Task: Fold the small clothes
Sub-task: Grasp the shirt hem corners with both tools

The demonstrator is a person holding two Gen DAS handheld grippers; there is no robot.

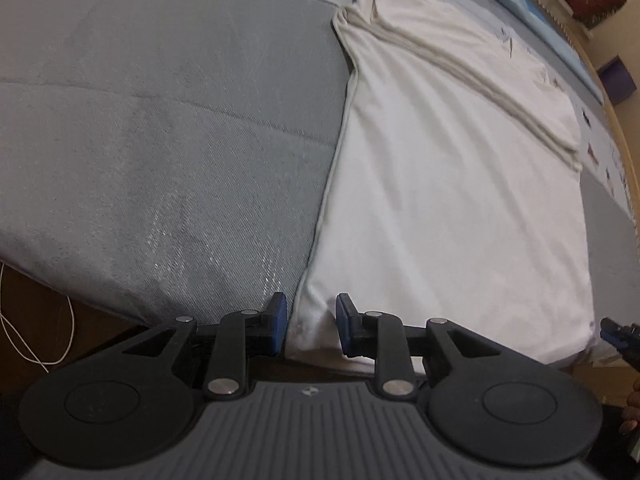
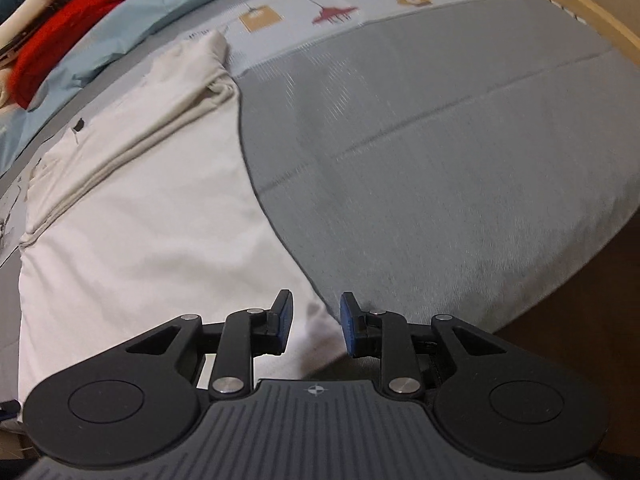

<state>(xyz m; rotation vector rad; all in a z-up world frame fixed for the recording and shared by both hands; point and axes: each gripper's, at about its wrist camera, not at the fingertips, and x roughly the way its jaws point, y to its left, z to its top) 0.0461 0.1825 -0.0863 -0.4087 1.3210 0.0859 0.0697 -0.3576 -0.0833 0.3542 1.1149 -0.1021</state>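
Grey bedspread (image 1: 160,140) under half-folded white shirt (image 1: 440,200)

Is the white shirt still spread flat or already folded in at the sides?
Partly folded: the white shirt lies lengthwise on the grey bed, its sleeve side turned in over the body, leaving layered creases near the top.

The T-shirt (image 1: 448,184) lies flat on the bed (image 1: 160,128), its hem at the near edge and its folded-in sleeves toward the far end; the left gripper (image 1: 311,322) sits over the hem's left corner, the right gripper (image 2: 315,326) over its right corner. A pile of clothes (image 2: 60,28) lies beyond the shirt; a cord (image 1: 36,336) lies on the floor left of the bed.
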